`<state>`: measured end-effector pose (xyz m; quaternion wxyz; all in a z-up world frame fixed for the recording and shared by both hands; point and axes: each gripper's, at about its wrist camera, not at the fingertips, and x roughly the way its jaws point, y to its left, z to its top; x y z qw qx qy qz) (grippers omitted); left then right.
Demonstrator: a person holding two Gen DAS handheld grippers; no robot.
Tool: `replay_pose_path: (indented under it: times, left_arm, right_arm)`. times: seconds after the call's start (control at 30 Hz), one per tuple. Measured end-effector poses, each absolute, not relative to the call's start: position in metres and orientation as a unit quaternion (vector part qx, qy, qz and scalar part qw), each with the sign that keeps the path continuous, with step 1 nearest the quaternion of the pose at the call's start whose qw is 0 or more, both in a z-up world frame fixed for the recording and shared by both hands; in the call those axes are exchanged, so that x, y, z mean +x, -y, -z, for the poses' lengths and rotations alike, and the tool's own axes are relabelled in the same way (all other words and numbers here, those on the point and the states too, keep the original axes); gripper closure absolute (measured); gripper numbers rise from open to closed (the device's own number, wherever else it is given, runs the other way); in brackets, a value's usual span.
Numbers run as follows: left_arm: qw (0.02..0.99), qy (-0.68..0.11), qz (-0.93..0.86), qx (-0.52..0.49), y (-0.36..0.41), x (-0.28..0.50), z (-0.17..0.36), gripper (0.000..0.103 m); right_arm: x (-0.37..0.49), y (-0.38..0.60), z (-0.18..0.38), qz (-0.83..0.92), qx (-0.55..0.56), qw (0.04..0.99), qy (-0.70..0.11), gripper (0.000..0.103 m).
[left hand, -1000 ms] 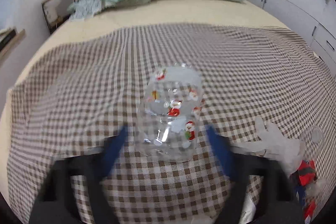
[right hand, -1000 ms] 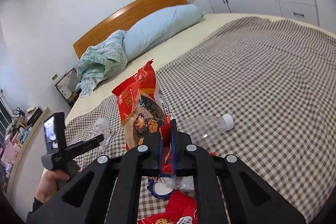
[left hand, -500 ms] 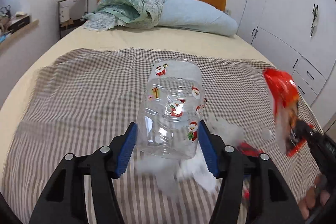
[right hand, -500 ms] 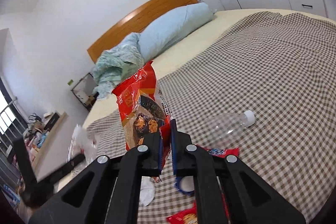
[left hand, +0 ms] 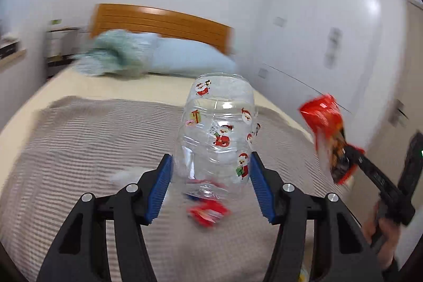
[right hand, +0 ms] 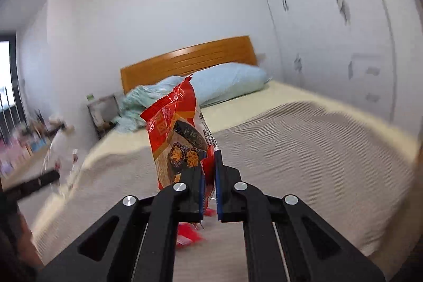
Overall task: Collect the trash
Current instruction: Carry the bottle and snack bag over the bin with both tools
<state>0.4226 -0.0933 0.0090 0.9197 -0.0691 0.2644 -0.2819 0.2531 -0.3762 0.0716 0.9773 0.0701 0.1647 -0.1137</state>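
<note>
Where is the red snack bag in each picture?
Left wrist view: the red snack bag is at the right edge, pinched by the right gripper, above the bed.
Right wrist view: the bag stands in the centre, clamped in that gripper.
Shared landmark: the wooden headboard behind the blue pillow.

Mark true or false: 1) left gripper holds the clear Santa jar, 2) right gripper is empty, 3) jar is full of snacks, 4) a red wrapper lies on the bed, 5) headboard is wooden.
1) True: the left gripper clamps the clear jar.
2) False: the right gripper pinches a red snack bag.
3) False: the jar looks empty.
4) True: a red wrapper lies on the checked blanket.
5) True: the headboard is wooden.
</note>
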Motion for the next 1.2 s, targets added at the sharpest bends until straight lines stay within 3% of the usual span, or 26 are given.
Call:
replay_pose_path:
  times: [0.17,0.37,0.57,0.83,1.2]
  left_arm:
    - [0.864,-0.309,0.398,0.006,0.199,0.366,0.02,0.047]
    - [0.792,-0.382,0.468,0.089,0.317,0.319,0.09,0.047]
    - [0.747,-0.455,0.45,0.18,0.384,0.31,0.176,0.047]
    - [0.707,-0.545,0.41,0.186,0.414,0.319,0.256,0.047]
    - [0.674,-0.614,0.378,0.162,0.435,0.317,0.312,0.046]
  right_arm:
    - [0.151,0.434,-0.04,0.186,0.019,0.952,-0.242,0.097]
    - [0.053,0.483,0.117,0.239,0.062,0.873,-0.42,0.097]
    - [0.032,0.481,0.267,0.23,0.115,0.802,-0.539,0.097]
    - [0.065,0.442,0.375,0.176,0.117,0.797,-0.566,0.097]
    - [0.133,0.477,0.416,0.156,0.219,0.782,-0.562,0.096]
